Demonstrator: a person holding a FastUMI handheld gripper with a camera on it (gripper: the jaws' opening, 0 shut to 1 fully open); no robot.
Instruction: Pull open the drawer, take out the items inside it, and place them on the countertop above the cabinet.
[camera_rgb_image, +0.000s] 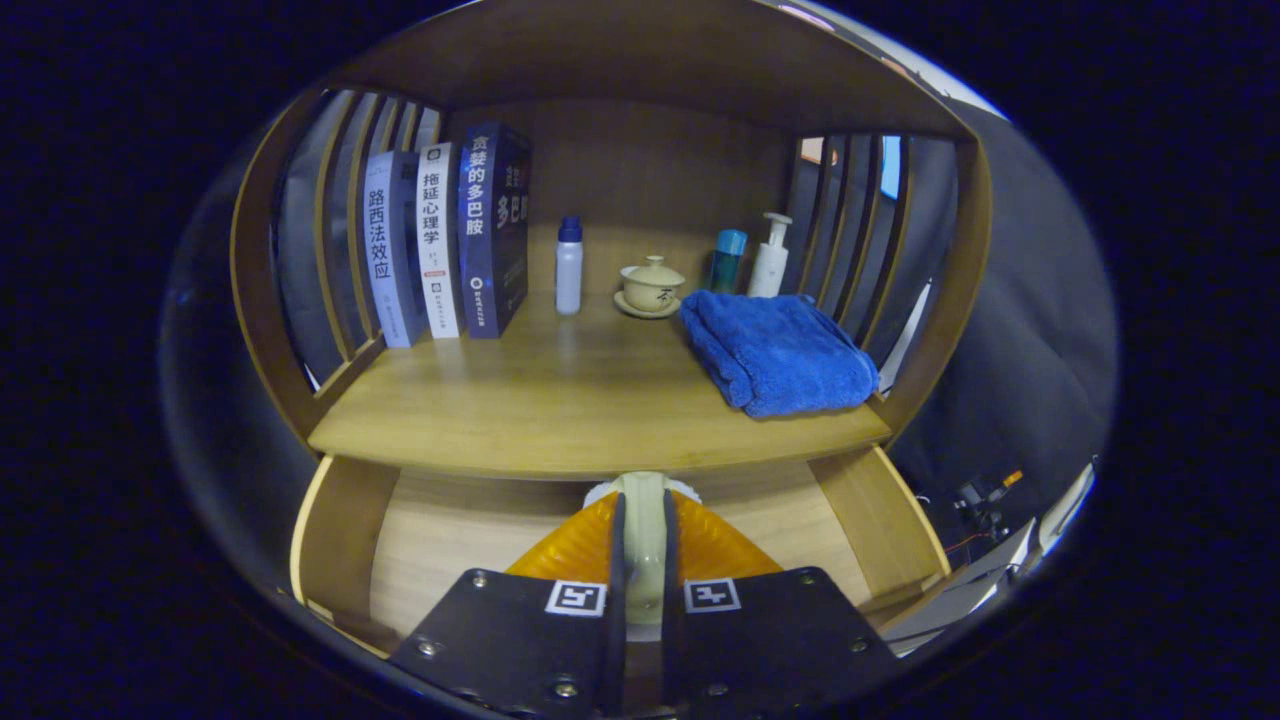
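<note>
The wooden drawer (450, 545) stands pulled open below the countertop (560, 400) of the cabinet. My gripper (645, 505) hovers over the drawer's middle, its orange fingers (575, 545) shut on a pale cream item (645, 540) held upright between them. The item's top reaches the countertop's front edge, and a white scalloped rim (598, 491) peeks out behind the left finger. What the item is, I cannot tell. The fingers hide the drawer floor under them.
On the countertop stand three books (440, 240) at the left, a white bottle with a blue cap (568, 265), a lidded tea cup on a saucer (651, 286), a teal bottle (727, 260), a pump bottle (769, 256) and a folded blue towel (775, 350). A shelf board roofs it.
</note>
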